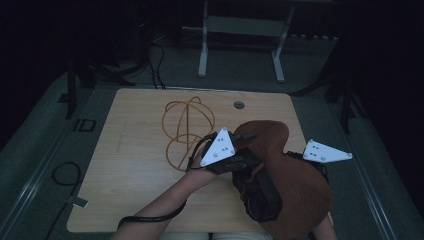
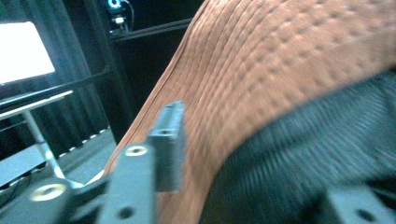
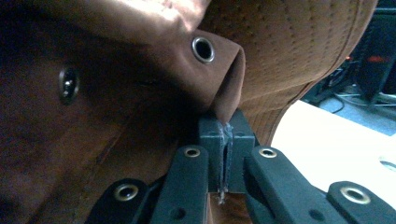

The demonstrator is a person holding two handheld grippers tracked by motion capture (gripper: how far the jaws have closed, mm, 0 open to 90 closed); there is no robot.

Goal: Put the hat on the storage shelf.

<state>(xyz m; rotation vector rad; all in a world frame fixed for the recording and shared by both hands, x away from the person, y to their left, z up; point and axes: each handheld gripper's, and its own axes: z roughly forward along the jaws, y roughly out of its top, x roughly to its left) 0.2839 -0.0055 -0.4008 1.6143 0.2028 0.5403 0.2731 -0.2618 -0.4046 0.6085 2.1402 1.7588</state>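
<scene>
The brown hat (image 1: 295, 185) is held above the bench's (image 1: 140, 150) near right corner. The right claw (image 3: 225, 158) is clamped on its folded fabric edge; the left claw (image 2: 243, 154) stands open against the brim. Keep the right pinch firm while repositioning the left. No containers present.

An orange cord (image 1: 185, 131) lies looped on the wooden table (image 1: 135, 165).

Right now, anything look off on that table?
The brown brimmed hat is bunched: the right hand-held gripper pinches a fold of its fabric by an eyelet. An orange wire frame lies tangled on the table.
</scene>
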